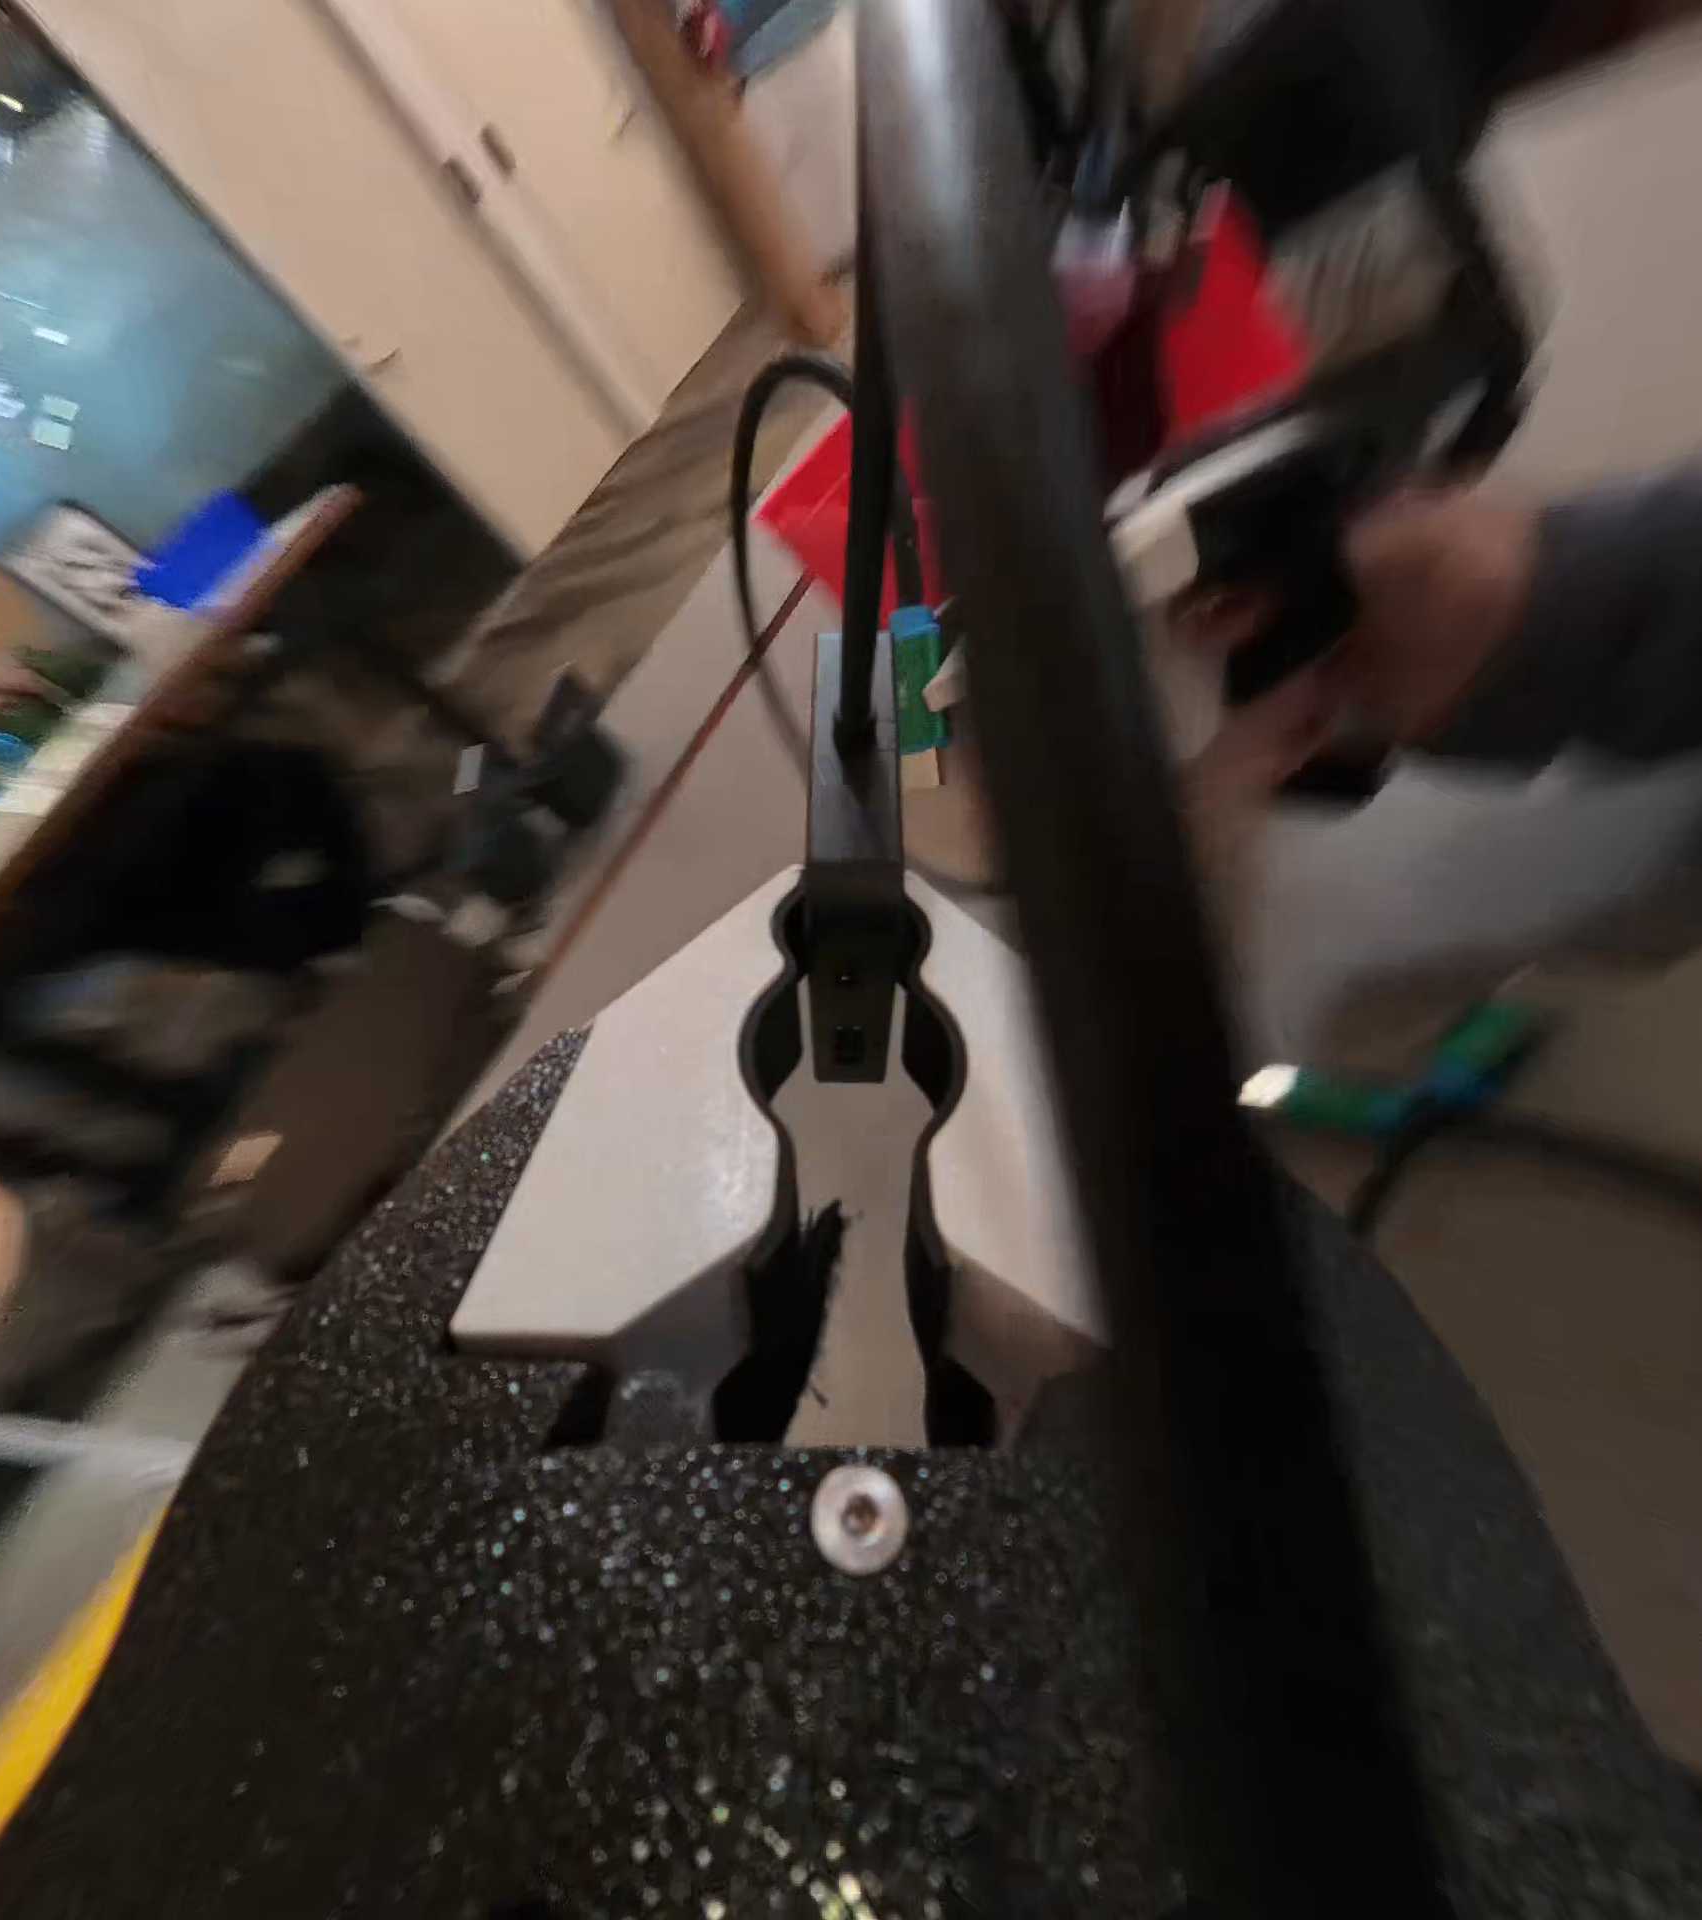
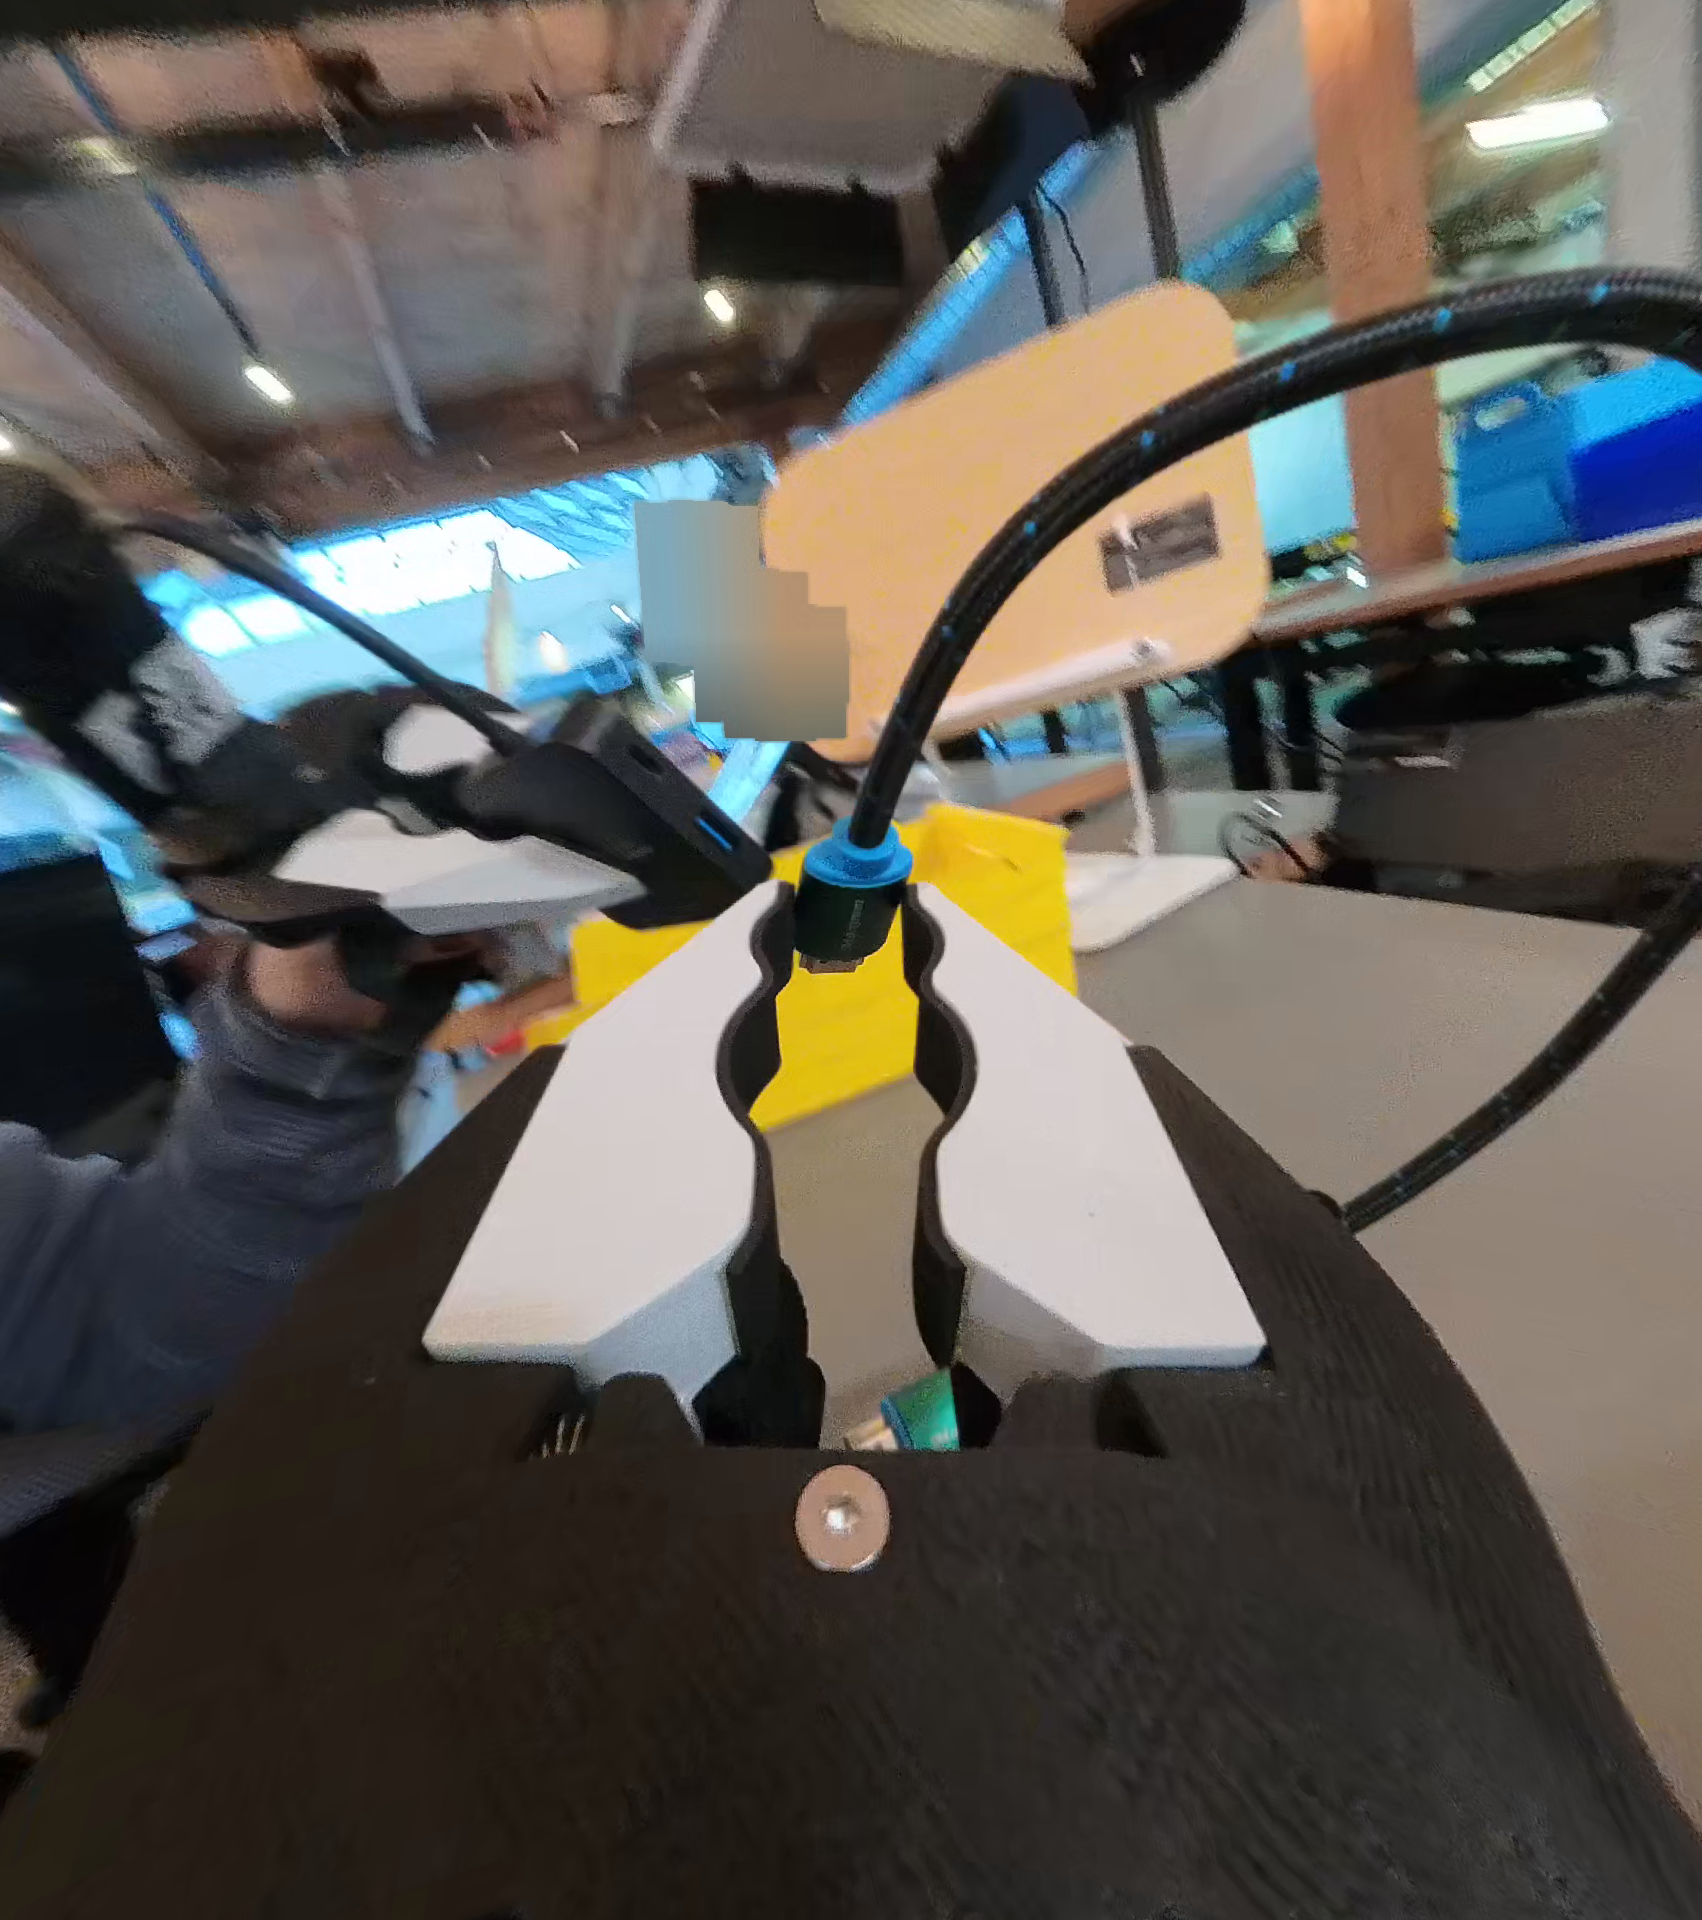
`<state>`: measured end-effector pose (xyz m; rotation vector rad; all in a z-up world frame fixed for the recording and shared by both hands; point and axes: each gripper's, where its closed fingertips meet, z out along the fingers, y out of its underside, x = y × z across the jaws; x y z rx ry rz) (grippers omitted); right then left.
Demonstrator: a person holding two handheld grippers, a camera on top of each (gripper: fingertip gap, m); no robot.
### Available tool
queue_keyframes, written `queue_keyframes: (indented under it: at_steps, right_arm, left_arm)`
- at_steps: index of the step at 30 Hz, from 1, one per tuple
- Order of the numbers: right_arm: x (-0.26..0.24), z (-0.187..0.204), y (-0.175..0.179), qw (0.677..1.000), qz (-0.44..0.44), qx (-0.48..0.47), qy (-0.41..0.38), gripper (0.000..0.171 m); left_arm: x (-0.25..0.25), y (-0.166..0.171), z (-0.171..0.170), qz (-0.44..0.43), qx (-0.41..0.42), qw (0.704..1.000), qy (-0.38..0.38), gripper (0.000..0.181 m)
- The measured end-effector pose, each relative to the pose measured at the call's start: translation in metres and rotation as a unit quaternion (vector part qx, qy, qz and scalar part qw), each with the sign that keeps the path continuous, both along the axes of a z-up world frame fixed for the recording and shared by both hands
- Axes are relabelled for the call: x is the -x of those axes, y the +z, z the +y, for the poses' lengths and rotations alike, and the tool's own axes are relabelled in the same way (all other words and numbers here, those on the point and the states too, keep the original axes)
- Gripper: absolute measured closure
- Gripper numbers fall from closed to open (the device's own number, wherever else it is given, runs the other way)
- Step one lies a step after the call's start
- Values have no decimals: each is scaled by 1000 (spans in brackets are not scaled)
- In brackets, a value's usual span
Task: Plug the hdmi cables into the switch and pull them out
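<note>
My left gripper (image 1: 852,914) is shut on a thin black switch box (image 1: 852,758), held edge-on, with a black cable (image 1: 862,416) running from its far end. My right gripper (image 2: 842,909) is shut on a green HDMI plug with a blue collar (image 2: 847,904); its braided black cable (image 2: 1190,416) loops up and to the right. In the right wrist view the switch (image 2: 618,810) sits just left of the plug, close to it. In the left wrist view the held plug (image 1: 920,675) is beside the switch's far end. A second green HDMI plug (image 1: 1387,1086) lies on the table.
A grey table (image 2: 1501,1091) lies below. A yellow bin (image 2: 992,894) and a white stand base (image 2: 1148,883) stand behind the plug. A red bin (image 1: 816,499) sits beyond the switch. A thick dark cable (image 1: 1055,831) crosses the left wrist view close up. Across from one pair of fingers to the other is roughly 6 cm.
</note>
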<state>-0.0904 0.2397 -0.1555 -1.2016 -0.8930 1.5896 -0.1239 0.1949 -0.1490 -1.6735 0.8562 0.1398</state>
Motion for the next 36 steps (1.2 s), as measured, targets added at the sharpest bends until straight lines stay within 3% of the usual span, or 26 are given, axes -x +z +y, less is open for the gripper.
queue_keyframes:
  at_steps: [4,7,14,21,26,31,36]
  right_arm:
    - [11,10,-36,986,-141,-68,-57,152]
    - [14,12,-52,970,-198,-116,-78,153]
    - [15,13,-81,941,-293,-151,-70,153]
    - [9,14,-109,910,-377,-166,-56,153]
    - [13,1,-84,904,-328,-264,-68,118]
    - [16,-38,-44,881,-205,-421,-69,125]
    - [30,-59,-74,832,-245,-498,-30,137]
  left_arm:
    - [11,-14,5,126,-17,991,34,170]
    - [16,-23,8,185,-20,982,45,170]
    - [20,-22,9,274,-65,958,48,170]
    - [20,-28,8,279,-52,958,36,170]
    - [31,-41,9,292,-9,955,42,170]
    - [35,-74,7,334,64,940,23,169]
    - [15,-98,0,354,102,929,-28,170]
